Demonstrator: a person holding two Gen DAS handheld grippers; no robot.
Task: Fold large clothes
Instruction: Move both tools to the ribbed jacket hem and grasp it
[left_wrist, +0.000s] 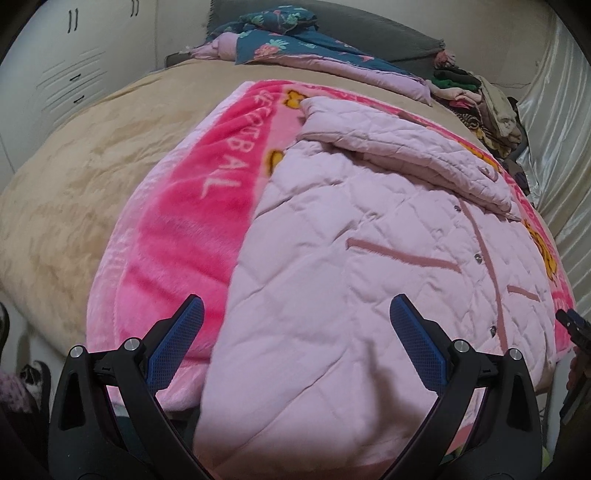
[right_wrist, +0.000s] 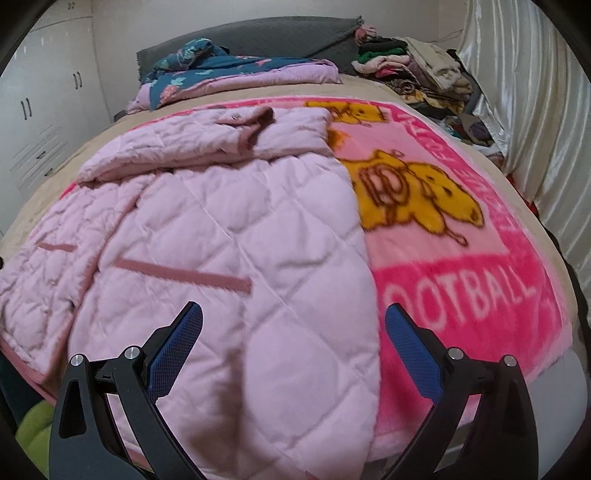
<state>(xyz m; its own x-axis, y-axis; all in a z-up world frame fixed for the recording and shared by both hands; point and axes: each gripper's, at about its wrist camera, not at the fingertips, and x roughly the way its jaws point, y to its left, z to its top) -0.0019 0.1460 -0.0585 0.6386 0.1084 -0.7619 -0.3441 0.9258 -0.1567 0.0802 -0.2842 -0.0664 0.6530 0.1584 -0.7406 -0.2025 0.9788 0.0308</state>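
A pale pink quilted jacket (left_wrist: 351, 236) (right_wrist: 221, 236) lies flat on a bright pink blanket (left_wrist: 192, 229) (right_wrist: 461, 280) lettered FOOTBALL, spread over the bed. Both sleeves are folded across the chest near the collar. Snaps and a darker pink placket run down the jacket's front. My left gripper (left_wrist: 295, 339) hovers open over the jacket's left hem edge, its blue pads wide apart and holding nothing. Over the jacket's right hem edge my right gripper (right_wrist: 293, 339) stands open as well, empty. The right gripper's tip (left_wrist: 572, 328) shows at the far right of the left wrist view.
A tan bedsheet (left_wrist: 74, 177) covers the mattress. At the head lie a dark floral quilt (left_wrist: 288, 40) (right_wrist: 207, 66) and a heap of mixed clothes (left_wrist: 480, 99) (right_wrist: 417, 70). White curtains (right_wrist: 535, 122) hang on the right; white cupboards (left_wrist: 66, 59) stand on the left.
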